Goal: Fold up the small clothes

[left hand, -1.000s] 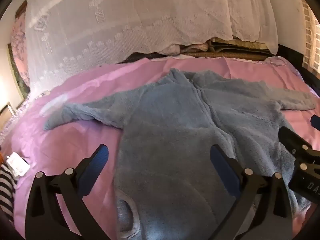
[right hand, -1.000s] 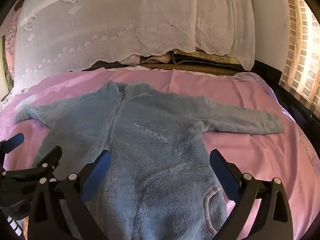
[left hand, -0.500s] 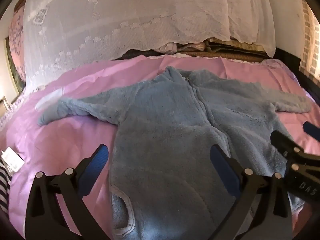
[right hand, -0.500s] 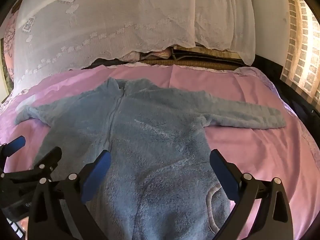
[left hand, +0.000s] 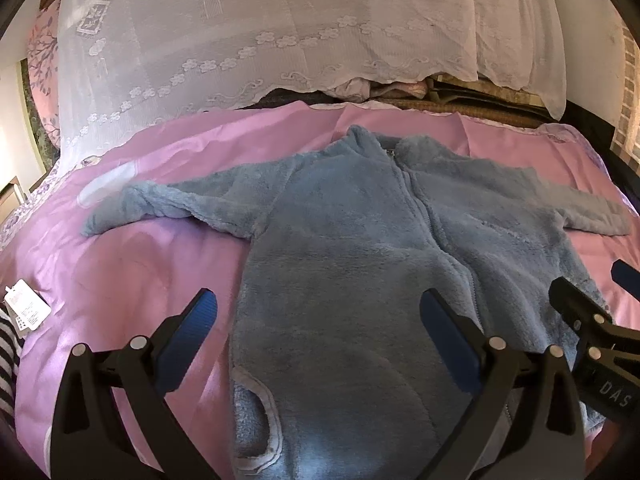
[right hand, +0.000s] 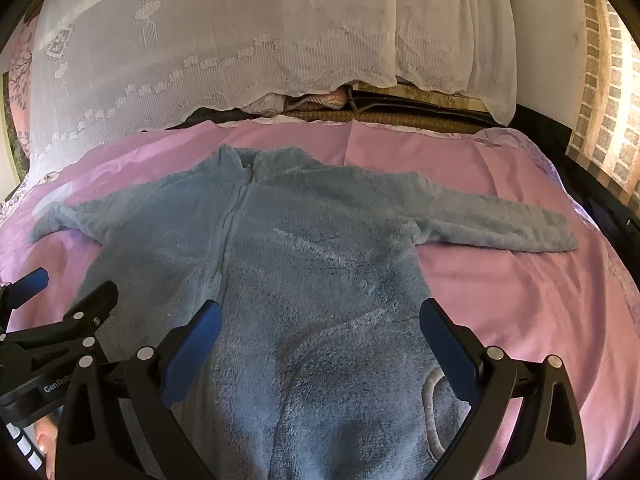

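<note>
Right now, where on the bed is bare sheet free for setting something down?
Bare pink sheet lies below the fleece suit's right sleeve; another patch lies under its left sleeve, bordered by a paper tag. The middle is covered.

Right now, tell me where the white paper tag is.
In the left wrist view the white paper tag lies at the far left edge on the pink sheet, beside striped fabric, left of the blue fleece onesie.
</note>
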Demonstrator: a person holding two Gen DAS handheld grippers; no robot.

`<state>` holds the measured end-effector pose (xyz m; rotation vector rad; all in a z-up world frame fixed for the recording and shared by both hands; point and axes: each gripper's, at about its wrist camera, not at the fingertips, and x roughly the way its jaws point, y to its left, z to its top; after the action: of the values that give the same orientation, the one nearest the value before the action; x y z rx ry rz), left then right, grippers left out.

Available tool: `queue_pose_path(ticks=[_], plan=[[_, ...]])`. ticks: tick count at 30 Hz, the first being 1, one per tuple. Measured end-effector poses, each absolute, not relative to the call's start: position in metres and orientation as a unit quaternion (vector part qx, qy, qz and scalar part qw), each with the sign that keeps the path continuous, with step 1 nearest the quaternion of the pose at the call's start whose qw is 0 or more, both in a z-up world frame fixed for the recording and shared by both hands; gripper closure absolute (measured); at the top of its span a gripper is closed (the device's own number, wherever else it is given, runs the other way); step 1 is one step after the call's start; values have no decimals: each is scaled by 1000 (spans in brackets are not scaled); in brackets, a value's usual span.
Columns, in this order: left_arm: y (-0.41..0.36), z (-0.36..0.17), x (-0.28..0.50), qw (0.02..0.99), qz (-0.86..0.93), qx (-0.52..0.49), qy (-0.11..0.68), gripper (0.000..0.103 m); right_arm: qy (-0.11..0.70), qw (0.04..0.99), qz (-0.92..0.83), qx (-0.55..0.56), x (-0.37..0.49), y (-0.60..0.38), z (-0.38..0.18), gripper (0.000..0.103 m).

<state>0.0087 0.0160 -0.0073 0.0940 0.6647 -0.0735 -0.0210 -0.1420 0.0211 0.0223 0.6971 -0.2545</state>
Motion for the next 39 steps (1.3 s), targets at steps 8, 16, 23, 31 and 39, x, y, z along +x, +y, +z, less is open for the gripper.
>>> queue_pose_path(ticks=[8,16,23,31,39], plan=[[14,-5,6,947,-29,60,315,4,344,931,-123,13,-20,-143,19,4],[14,-4,6,947,-29,61,315,4,344,931,-123,14,-20,-143,19,4],[14,-4,6,946,-28,61,317,4,344,931,-123,13,-20,-143,20,4],[14,-4,6,946,-29,61,316,4,345,930,-123,13,-20,-143,20,4],[14,-4,6,946,-29,61,317,4,345,930,-124,14,-20,-143,20,4]])
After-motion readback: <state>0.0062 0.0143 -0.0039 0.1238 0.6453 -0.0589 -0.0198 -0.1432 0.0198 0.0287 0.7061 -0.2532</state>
